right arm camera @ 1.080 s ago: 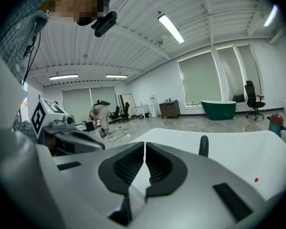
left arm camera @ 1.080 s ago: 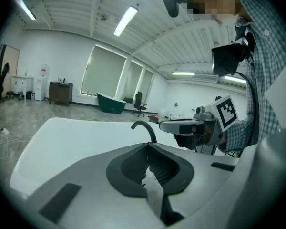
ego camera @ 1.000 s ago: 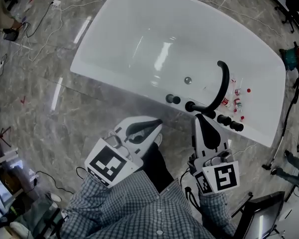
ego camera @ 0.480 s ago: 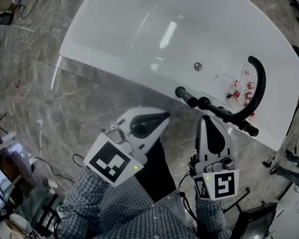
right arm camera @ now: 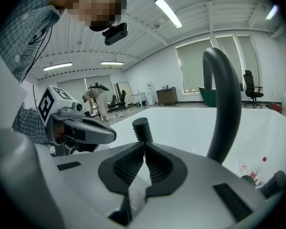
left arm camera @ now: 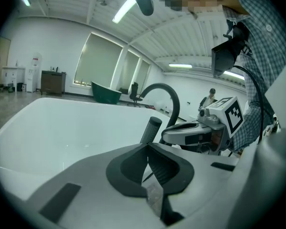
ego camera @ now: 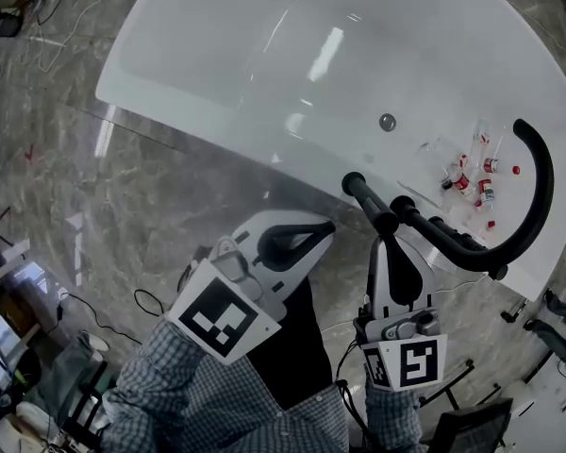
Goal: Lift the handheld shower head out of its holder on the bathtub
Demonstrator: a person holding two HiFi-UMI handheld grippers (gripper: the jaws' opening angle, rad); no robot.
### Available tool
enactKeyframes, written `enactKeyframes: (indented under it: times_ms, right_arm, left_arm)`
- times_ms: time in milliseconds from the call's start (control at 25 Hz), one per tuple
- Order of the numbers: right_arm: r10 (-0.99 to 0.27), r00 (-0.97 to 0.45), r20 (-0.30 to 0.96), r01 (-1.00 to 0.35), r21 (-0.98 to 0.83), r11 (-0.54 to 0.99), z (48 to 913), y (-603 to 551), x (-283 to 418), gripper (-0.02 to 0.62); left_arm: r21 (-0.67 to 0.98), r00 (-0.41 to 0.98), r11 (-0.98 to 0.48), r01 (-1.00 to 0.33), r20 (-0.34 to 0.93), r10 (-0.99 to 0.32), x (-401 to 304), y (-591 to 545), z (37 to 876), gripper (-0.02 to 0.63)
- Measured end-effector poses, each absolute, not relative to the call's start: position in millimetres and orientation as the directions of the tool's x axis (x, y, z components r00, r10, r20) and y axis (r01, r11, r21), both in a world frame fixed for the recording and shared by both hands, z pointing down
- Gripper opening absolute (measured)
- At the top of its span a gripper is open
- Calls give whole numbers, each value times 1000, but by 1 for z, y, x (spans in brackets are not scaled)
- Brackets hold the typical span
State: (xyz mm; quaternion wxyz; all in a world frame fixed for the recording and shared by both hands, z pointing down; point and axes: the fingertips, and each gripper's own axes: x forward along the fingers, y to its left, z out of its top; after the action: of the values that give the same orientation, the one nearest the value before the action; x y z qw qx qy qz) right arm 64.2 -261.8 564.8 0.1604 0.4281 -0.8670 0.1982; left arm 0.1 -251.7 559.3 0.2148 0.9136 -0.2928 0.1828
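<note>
Nothing of the lift is done yet: the black handheld shower head stands upright in its holder on the bathtub rim, beside the curved spout. The left gripper and right gripper hover near it, jaws together and empty; opening, grasping and lifting remain.

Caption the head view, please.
Left tool and right tool, both shut and empty, near the black shower head on the white bathtub.

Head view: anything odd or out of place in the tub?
Yes. Several small clear bottles with red caps lie scattered on the floor of the white bathtub, under the curved black spout at its right end. They look like stray clutter in a tub that is otherwise bare.
</note>
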Motion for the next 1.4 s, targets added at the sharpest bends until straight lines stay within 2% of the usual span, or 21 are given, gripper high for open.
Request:
enactKeyframes:
  times_ms: [320,640,760,1000,1160,1400]
  right_arm:
    - [-667,-556,496,-811,-149,566,609,-263,70,25]
    - [-667,-546,506,-811,-119,573,633,-270,67,28]
    - [-660,-554,507,-805,-124,581,639,-272,64,100]
    - [-656,-567,499,-792,-112,599,649,-278,58,130]
    - [-652,-578,491,-785,-116,609,652,-282,55,146]
    - [-658,-579,482,-786,-115,607,651,-286,53,147]
  left_arm:
    - [308,788,-757,-577,453,-416,2,-252,594,11]
    - [239,776,-781,-577,459,-433,6,-259,625,12]
    - [213,776,-795,-567,461,-430,9,-263,634,12]
    - [158,764,-822,-548,495,-414,15,-267,655,15]
    - [133,767,-850,-509,519,-378,24,-267,668,64]
    - [73,759,-878,-474,539,-365,38,-272,683,95]
